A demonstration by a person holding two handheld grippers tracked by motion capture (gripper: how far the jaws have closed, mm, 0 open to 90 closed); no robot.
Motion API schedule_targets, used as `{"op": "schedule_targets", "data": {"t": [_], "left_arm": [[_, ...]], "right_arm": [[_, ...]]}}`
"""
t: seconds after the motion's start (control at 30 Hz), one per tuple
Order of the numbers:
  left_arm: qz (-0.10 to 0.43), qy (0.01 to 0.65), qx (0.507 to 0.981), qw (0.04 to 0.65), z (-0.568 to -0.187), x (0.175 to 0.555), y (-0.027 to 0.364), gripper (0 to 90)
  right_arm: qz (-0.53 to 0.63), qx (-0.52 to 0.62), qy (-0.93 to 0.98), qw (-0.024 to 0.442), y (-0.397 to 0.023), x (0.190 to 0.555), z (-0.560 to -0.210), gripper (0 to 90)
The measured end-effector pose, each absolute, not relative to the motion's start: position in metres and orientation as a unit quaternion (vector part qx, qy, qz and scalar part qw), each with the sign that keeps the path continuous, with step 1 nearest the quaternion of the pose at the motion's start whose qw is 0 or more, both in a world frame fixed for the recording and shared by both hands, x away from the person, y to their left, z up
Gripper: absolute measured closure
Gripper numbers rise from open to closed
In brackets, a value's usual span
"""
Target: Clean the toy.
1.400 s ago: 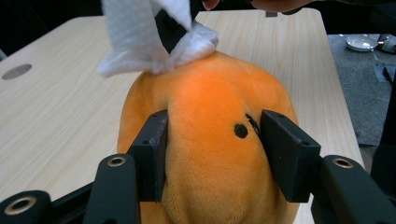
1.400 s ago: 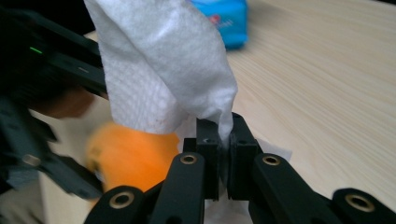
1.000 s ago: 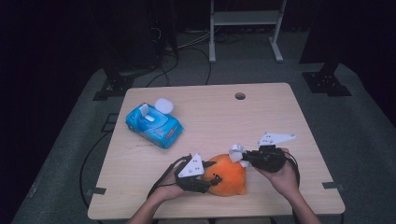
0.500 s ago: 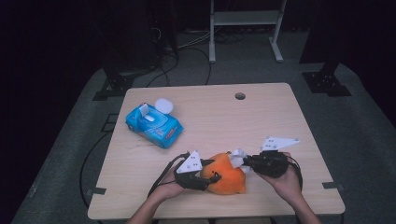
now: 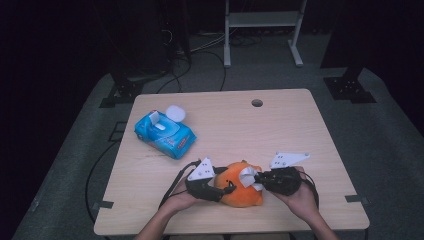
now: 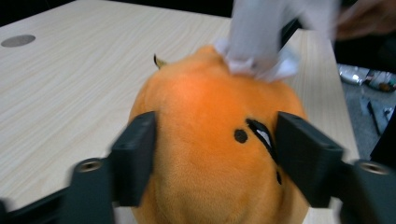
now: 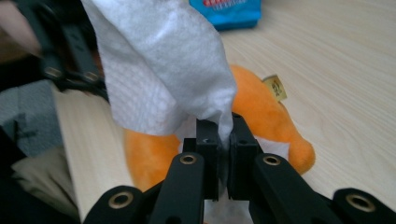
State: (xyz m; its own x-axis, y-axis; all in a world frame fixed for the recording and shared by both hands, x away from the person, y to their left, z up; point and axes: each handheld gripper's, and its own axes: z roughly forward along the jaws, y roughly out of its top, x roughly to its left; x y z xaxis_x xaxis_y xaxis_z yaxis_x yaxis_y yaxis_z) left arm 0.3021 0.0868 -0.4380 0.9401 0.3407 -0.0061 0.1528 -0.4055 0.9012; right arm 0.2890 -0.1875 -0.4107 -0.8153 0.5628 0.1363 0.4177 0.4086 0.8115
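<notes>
An orange plush toy [image 5: 235,192] with a small black face lies near the table's front edge. My left gripper [image 5: 226,188] comes at it from the left. In the left gripper view its jaws [image 6: 215,140] press into both sides of the plush [image 6: 201,102], and they have just been opening. My right gripper [image 5: 258,178] is on the plush's right, shut on a white wipe [image 5: 248,176]. The wipe [image 7: 159,70] rises from between the closed fingertips [image 7: 225,126] and rests on the plush's [image 7: 261,112] top. The wipe [image 6: 261,32] also shows blurred behind the toy.
A blue pack of wipes [image 5: 164,132] with its lid flipped up lies at the table's left. The light wooden table [image 5: 280,130] has a round cable hole [image 5: 257,103] near its far edge. A white frame [image 5: 262,20] and cables sit on the dark floor beyond.
My right gripper has come down and toward the front edge with the wipe, bringing it onto the plush. The left hand and the toy have stayed put.
</notes>
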Motion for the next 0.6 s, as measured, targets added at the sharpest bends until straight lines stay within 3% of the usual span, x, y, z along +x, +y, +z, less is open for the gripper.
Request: {"op": "schedule_targets", "data": {"t": [0.17, 0.33, 0.37, 0.6], "left_arm": [[0.078, 0.148, 0.826, 0.539, -0.432, 0.306, 0.096, 24.0], [0.077, 0.146, 0.83, 0.534, -0.437, 0.306, 0.093, 36.5], [0.087, 0.153, 0.83, 0.529, -0.436, 0.305, 0.091, 42.6], [0.082, 0.168, 0.826, 0.532, -0.433, 0.305, 0.086, 45.0]], "right_arm": [[0.452, 0.321, 0.827, 0.096, -0.203, 0.299, -0.415, 85.0], [0.453, 0.333, 0.822, 0.095, -0.208, 0.304, -0.417, 85.0], [0.454, 0.331, 0.82, 0.104, -0.207, 0.301, -0.413, 85.1], [0.491, 0.282, 0.818, 0.099, -0.188, 0.281, -0.396, 85.2]]}}
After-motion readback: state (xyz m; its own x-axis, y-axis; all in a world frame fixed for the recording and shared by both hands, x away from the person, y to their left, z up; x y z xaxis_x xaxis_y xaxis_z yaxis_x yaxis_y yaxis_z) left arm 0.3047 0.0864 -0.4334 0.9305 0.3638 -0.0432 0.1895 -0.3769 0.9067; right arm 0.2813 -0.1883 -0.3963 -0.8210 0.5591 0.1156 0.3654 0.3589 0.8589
